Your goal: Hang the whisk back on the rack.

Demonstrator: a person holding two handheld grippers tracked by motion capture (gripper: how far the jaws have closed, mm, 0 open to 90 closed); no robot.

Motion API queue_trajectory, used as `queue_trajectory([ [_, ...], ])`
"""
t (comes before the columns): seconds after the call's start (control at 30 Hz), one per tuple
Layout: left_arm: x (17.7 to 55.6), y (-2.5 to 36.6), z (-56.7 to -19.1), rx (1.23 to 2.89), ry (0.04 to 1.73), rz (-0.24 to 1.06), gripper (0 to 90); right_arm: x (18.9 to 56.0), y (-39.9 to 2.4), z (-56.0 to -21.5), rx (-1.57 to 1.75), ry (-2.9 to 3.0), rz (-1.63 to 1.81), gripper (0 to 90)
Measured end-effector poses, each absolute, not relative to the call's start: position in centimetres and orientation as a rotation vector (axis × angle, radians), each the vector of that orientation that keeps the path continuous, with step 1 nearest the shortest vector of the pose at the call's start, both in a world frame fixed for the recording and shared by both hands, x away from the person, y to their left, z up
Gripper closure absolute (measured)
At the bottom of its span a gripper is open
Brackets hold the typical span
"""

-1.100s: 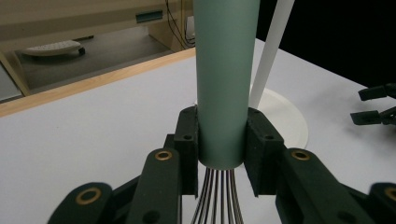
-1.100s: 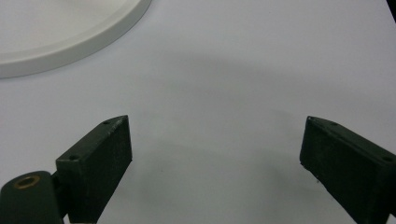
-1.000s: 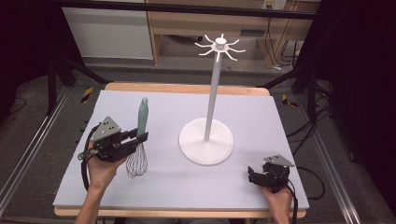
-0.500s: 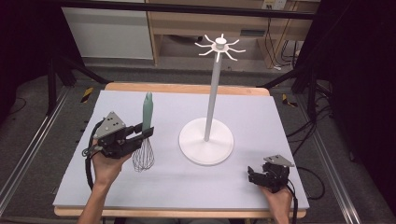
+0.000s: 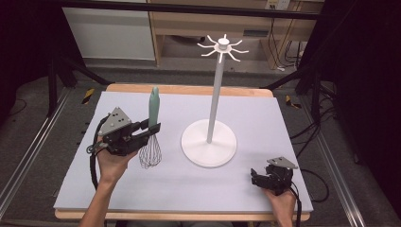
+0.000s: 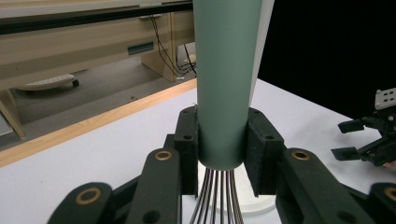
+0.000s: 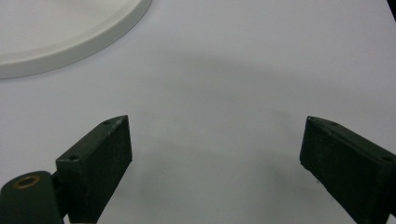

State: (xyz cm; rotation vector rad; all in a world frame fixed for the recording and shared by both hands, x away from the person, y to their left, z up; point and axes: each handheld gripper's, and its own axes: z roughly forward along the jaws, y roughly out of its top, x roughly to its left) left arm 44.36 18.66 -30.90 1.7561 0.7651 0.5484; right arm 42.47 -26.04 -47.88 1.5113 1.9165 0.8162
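We are resting the right gripper (image 5: 261,178) on the near right part of the counter (image 5: 293,137), and its jaws are standing wide apart with only bare white surface between them in the right gripper view. Its pads (image 7: 99,163) are hovering just off the counter, and a curved piece of the stand base (image 7: 70,37) is showing beyond them at the far left of that view.

Further in, on the left side, we are holding the whisk (image 5: 151,130) in the left gripper (image 5: 152,127). The jaws are pressing on both sides of the lower end of the pale green handle (image 6: 224,84), right where the wires (image 6: 217,196) are coming out. The whisk is standing upright, handle pointing up and the wire cage hanging below the gripper; whether the cage is touching the counter we cannot tell from the high view.

Just to the right of the whisk, near the middle of the counter, the round white base (image 5: 208,143) is sitting flat, and the thin white pole (image 5: 216,94) is rising from it. At the top, the ring of hooks (image 5: 223,46) is spreading out, well above the whisk's handle. The whisk and the stand are staying apart.
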Motion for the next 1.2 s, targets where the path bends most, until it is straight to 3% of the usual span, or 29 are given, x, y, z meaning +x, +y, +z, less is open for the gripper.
queue_trajectory([
  [1.2,45.7,14.8,-26.3,1.723,0.696,0.557,68.5,42.5,-26.1,-47.9,1.512,1.916,0.824,9.7],
])
